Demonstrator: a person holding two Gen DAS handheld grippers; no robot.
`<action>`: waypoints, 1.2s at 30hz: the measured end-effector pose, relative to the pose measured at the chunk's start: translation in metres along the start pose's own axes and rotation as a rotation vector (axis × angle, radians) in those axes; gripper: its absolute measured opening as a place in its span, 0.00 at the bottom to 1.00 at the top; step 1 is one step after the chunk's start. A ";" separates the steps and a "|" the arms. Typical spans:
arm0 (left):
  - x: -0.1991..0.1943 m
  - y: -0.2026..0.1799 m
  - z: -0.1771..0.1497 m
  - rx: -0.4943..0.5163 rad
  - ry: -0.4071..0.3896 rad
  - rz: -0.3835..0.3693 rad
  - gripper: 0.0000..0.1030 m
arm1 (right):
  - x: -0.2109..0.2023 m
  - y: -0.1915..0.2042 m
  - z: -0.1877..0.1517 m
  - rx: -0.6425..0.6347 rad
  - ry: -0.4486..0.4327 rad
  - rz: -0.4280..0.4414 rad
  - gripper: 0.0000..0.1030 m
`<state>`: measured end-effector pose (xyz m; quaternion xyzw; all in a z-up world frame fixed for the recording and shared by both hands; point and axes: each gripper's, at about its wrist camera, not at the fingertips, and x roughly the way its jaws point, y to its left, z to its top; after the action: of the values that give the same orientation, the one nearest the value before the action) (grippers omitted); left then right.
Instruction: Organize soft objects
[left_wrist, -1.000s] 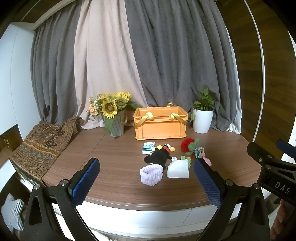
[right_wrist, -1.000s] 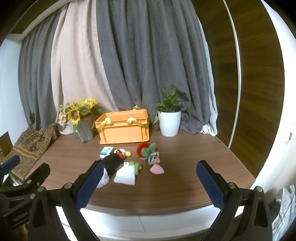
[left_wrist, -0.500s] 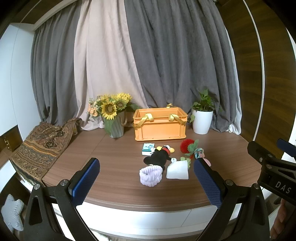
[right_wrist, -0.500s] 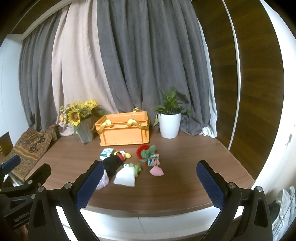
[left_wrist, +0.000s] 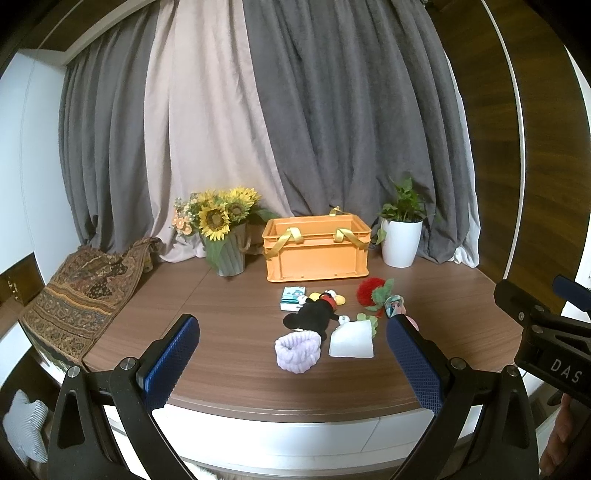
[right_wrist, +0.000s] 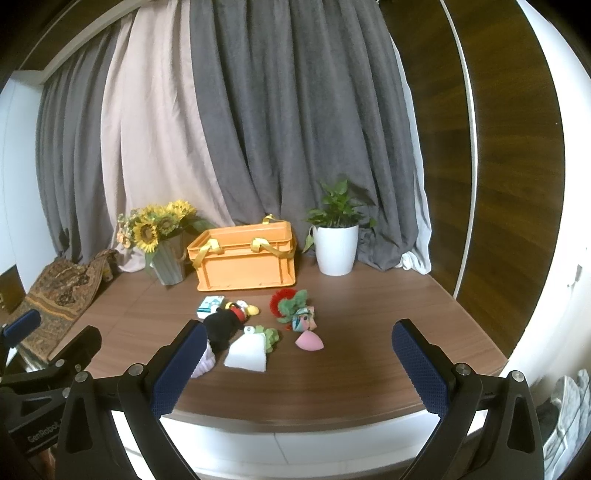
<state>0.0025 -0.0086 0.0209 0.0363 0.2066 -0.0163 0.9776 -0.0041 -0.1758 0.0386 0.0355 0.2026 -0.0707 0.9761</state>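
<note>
An orange crate (left_wrist: 316, 248) (right_wrist: 243, 260) with yellow handles stands at the back of the wooden table. In front of it lie a black mouse plush (left_wrist: 314, 314) (right_wrist: 223, 323), a lilac knitted band (left_wrist: 298, 350), a white folded cloth (left_wrist: 351, 339) (right_wrist: 246, 352), a red and green plush (left_wrist: 373, 292) (right_wrist: 286, 302), a small patterned pouch (right_wrist: 303, 319), a pink sponge (right_wrist: 309, 341) and a small blue packet (left_wrist: 293, 297). My left gripper (left_wrist: 293, 363) and right gripper (right_wrist: 295, 367) are both open and empty, held above the table's near edge, short of the objects.
A sunflower vase (left_wrist: 225, 236) stands left of the crate and a white potted plant (left_wrist: 400, 236) right of it. A patterned cloth (left_wrist: 81, 291) drapes over the table's left end. Curtains hang behind. The right gripper's body (left_wrist: 546, 332) shows at the left view's right edge.
Both grippers have drifted slightly; the objects sit a little lower and nearer in view. Nothing on the table has moved.
</note>
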 end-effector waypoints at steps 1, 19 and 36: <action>0.000 0.000 0.001 0.001 0.000 0.000 1.00 | 0.000 -0.001 0.000 0.001 -0.001 -0.001 0.99; 0.006 -0.003 -0.005 -0.009 0.002 0.003 1.00 | 0.004 -0.001 -0.005 -0.012 -0.001 0.005 0.99; 0.069 0.022 -0.036 0.031 0.072 -0.009 1.00 | 0.064 0.029 -0.024 -0.047 0.069 0.044 0.98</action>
<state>0.0519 0.0145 -0.0383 0.0512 0.2414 -0.0228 0.9688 0.0486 -0.1528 -0.0080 0.0193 0.2372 -0.0434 0.9703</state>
